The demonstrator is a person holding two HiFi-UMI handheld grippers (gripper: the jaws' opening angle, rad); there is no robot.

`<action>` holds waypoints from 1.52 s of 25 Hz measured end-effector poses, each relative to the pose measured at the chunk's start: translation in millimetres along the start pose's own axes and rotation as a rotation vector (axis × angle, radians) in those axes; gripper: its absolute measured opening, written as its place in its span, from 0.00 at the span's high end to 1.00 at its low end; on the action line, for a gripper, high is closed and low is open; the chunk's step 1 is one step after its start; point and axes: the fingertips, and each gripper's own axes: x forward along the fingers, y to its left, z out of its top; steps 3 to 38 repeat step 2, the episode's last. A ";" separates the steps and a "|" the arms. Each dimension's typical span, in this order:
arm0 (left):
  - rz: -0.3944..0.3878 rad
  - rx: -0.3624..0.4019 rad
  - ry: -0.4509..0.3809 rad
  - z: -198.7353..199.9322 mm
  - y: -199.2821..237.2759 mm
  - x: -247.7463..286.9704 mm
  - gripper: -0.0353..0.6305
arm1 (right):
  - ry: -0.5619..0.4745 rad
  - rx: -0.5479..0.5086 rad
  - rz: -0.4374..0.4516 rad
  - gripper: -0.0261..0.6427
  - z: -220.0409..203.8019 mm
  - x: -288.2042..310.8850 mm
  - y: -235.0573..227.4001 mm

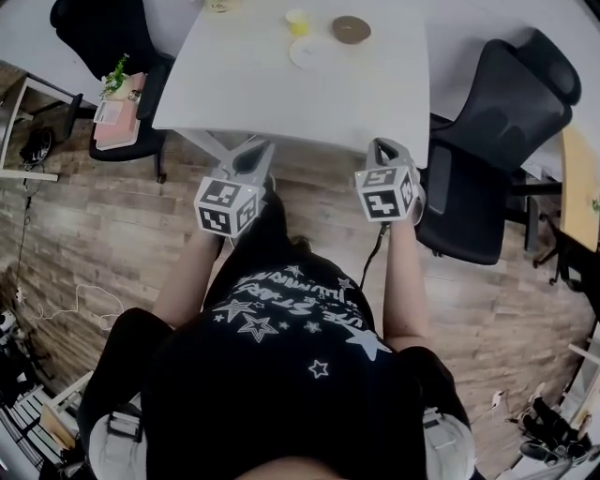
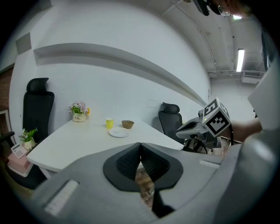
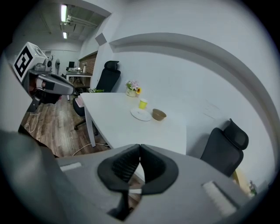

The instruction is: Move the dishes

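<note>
Dishes grouped at the far edge of the white tabletop (image 1: 244, 89), straight ahead of the left claw (image 1: 251, 157) and the right claw (image 1: 384, 150) and well apart from both: white plate (image 1: 307, 52) nearest, brown bowl (image 1: 351, 29) just beyond it to the right, yellow cup (image 1: 296, 21) just beyond it to the left. Claws side by side at the tabletop's near edge, both pointing forward and somewhat down. Pads of each pressed together in its own view, nothing between them: both closed and empty. Whole depth of bare tabletop between claws and dishes.

Judging from the head view, bowl more nearly in line with the right claw, plate and cup roughly midway, slightly toward the left claw. Probably right for the bowl, either for the plate. No long axis to any of the three, all round, so no favoured angle of approach beyond reaching a rim. Opening needed before any grasp.

Hard to make out: contact or a gap between bowl and plate; contents, if any, of bowl and cup, too small in both claw views. Cup close to the top edge of the head view; flowerpot (image 2: 78, 114), left of the cup, almost wholly cut off there. Black office chair (image 1: 487, 131) just right of the right claw, possibly a hindrance on that side.
</note>
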 end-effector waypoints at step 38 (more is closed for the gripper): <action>0.006 -0.001 -0.002 -1.9 -6.9 -4.7 0.93 | 0.002 0.004 0.000 0.95 -9.7 -7.7 0.9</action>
